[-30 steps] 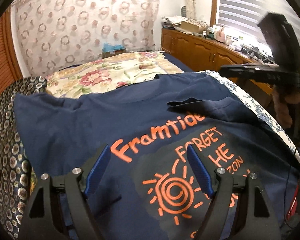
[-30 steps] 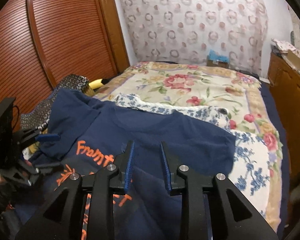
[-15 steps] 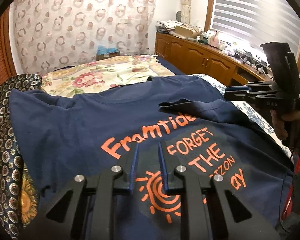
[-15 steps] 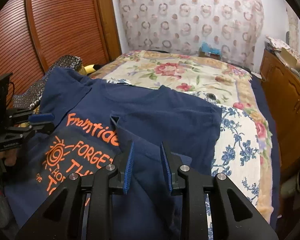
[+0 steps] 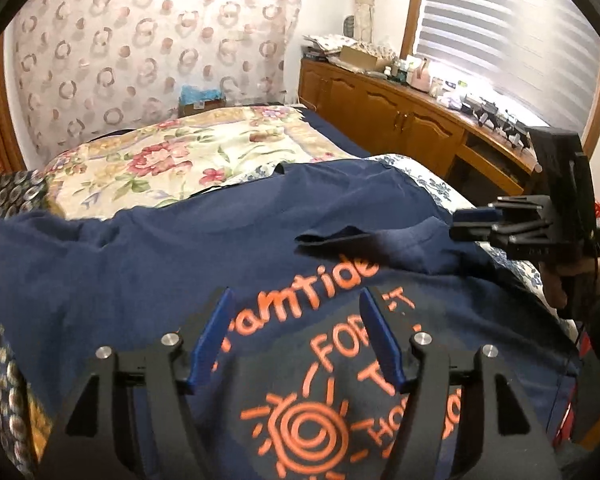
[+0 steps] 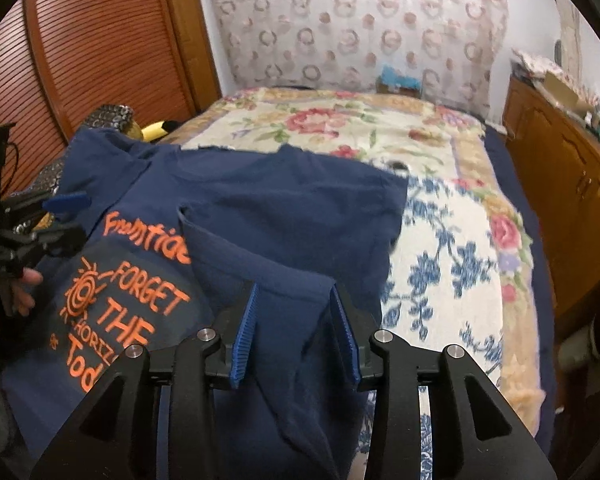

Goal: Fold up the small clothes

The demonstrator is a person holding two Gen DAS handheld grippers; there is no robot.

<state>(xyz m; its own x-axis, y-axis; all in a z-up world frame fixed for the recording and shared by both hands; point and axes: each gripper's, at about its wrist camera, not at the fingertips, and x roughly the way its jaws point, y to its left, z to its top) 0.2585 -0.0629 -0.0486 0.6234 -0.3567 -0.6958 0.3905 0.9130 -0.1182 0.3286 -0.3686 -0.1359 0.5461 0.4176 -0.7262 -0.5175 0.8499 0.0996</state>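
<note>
A navy T-shirt [image 5: 140, 256] with an orange sun and lettering lies spread on the bed. My left gripper [image 5: 296, 294] hovers over the print, its jaws opening and nothing between them. My right gripper [image 6: 294, 286] is low over the shirt's right side, where a folded-over flap [image 6: 260, 256] covers part of the lettering. Its jaws are opening, and a ridge of that navy cloth stands between the pads. Each view shows the other gripper: the right gripper [image 5: 472, 224] at the right edge, the left gripper [image 6: 64, 216] at the left edge, both in hands.
The bed has a floral quilt [image 6: 340, 128] and a blue-flowered cloth [image 6: 440, 260] under the shirt. A wooden cabinet [image 5: 400, 120] with clutter on top runs along the right. A slatted wooden door [image 6: 100, 60] stands at the left. A dark patterned cloth [image 5: 0, 320] lies beside the shirt.
My left gripper's jaws closed over the print and then opened wide again. My right gripper sank toward the shirt, the flap now lies folded over, and its jaws have widened.
</note>
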